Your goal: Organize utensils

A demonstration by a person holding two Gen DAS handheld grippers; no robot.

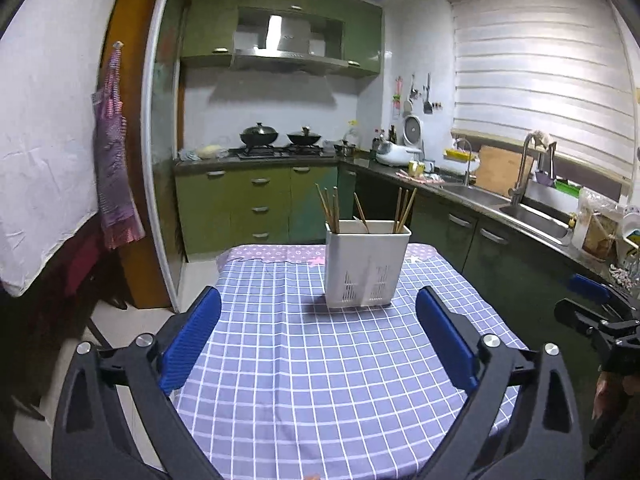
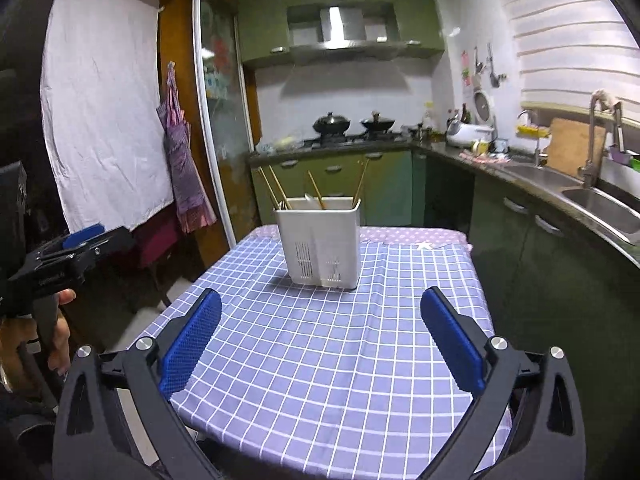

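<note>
Your left tool (image 1: 318, 322) hangs over the near part of the surface (image 1: 320, 380), its blue pads (image 1: 191, 340) spread wide apart with only the purple checked cloth (image 1: 280, 360) showing between them. Nothing is gripped. Ahead of it, toward the far edge of the surface and a little right of centre in this view, the white utensil holder (image 1: 366, 264) stands upright on the cloth, well clear of the pads. Wooden chopsticks (image 1: 332, 208) lean out of its top in several bunches; from the right wrist view a pale utensil (image 2: 310, 199) also pokes up inside, too small to identify. Your right tool (image 2: 320, 322) is likewise spread wide and holds nothing, with the holder ahead of it, slightly left of centre there. Each tool shows at the edge of the other's view, held in a hand (image 2: 60, 336).
</note>
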